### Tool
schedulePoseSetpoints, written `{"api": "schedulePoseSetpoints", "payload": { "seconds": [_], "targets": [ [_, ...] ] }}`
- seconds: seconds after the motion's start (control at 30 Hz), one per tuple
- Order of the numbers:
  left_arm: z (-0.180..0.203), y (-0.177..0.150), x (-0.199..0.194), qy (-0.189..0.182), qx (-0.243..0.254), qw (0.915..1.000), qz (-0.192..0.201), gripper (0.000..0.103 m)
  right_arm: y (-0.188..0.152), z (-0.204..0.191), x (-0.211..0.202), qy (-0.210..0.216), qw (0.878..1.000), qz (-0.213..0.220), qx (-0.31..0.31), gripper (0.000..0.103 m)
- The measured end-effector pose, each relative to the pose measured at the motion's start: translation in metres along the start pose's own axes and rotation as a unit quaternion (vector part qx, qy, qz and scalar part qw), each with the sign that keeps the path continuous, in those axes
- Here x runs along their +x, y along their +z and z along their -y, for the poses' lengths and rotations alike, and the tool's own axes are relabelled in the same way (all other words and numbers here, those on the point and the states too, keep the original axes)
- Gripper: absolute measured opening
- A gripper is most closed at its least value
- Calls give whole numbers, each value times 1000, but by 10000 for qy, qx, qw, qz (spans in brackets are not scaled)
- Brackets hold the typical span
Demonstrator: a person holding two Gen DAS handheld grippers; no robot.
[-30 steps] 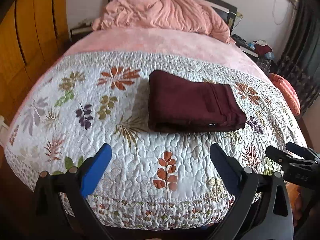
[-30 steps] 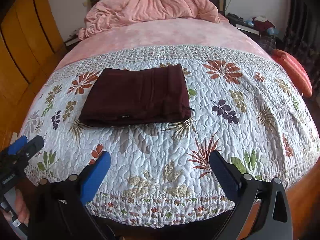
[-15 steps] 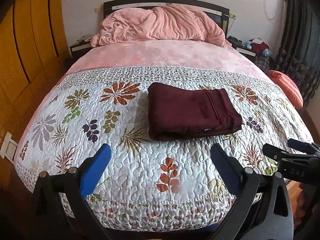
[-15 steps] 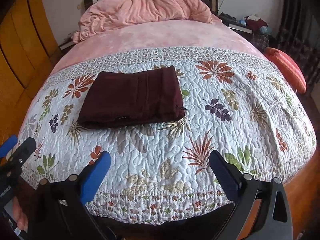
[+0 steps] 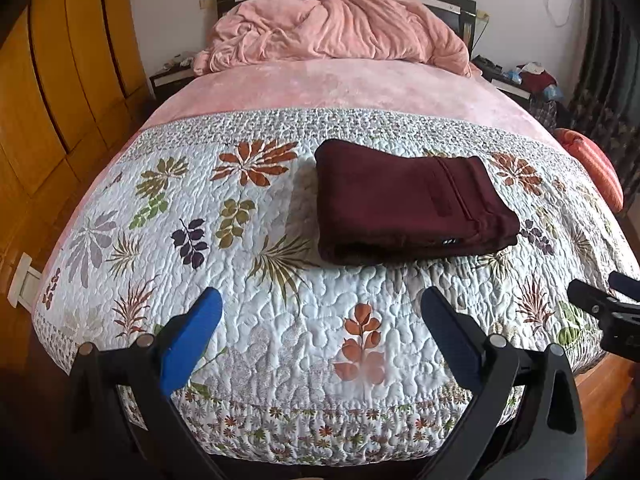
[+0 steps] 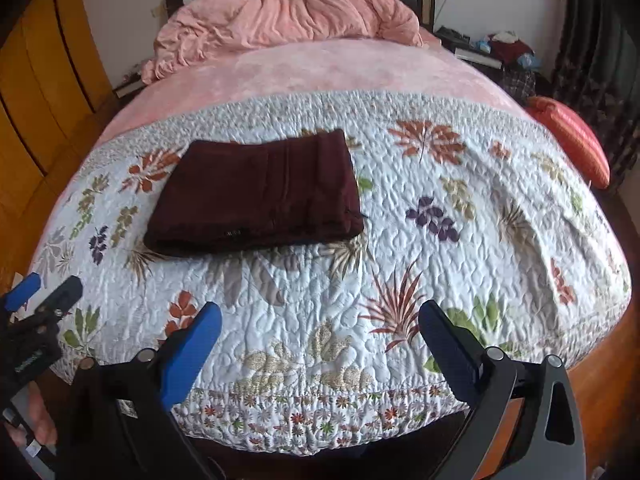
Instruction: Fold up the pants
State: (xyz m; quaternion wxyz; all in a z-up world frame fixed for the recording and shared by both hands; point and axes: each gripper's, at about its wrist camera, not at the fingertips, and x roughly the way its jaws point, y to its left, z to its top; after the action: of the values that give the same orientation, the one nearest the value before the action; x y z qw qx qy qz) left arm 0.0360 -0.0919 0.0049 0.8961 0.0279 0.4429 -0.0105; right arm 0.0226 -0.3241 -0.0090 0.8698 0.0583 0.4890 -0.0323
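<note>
Centre of both frames: the pants (image 5: pixel 408 204) lie folded into a compact dark-maroon rectangle on the floral quilt (image 5: pixel 280 280), a little right of centre in the left wrist view and left of centre in the right wrist view (image 6: pixel 256 196).
Left gripper: left gripper (image 5: pixel 320 320) sits at the bottom of its frame with its blue-padded fingers (image 5: pixel 192 336) wide apart, holding nothing, well short of the pants.
Right gripper: right gripper (image 6: pixel 320 320) sits low in its frame, fingers (image 6: pixel 190 350) likewise spread and empty, also apart from the cloth.
Cross view: each tool shows at the edge of the other's frame, at the far right in the left view and the lower left in the right view.
Step in hand: folding looks finished; edges seem square and stacked, with both tools held away from the bed's near edge.
Next move: probably nothing but a check; if a layer looks loose, one gripper should reach in and press or nip that edge.
Background: pink blanket (image 5: pixel 340 28) heaped at the upper centre.
</note>
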Motion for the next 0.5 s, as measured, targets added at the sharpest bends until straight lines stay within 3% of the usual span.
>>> {"api": "schedulePoseSetpoints", "payload": {
  "seconds": [0.5],
  "targets": [
    [9, -5, 13, 17, 144, 9998, -136, 99, -2, 1, 21, -65, 9999, -117, 20, 99]
  ]
}}
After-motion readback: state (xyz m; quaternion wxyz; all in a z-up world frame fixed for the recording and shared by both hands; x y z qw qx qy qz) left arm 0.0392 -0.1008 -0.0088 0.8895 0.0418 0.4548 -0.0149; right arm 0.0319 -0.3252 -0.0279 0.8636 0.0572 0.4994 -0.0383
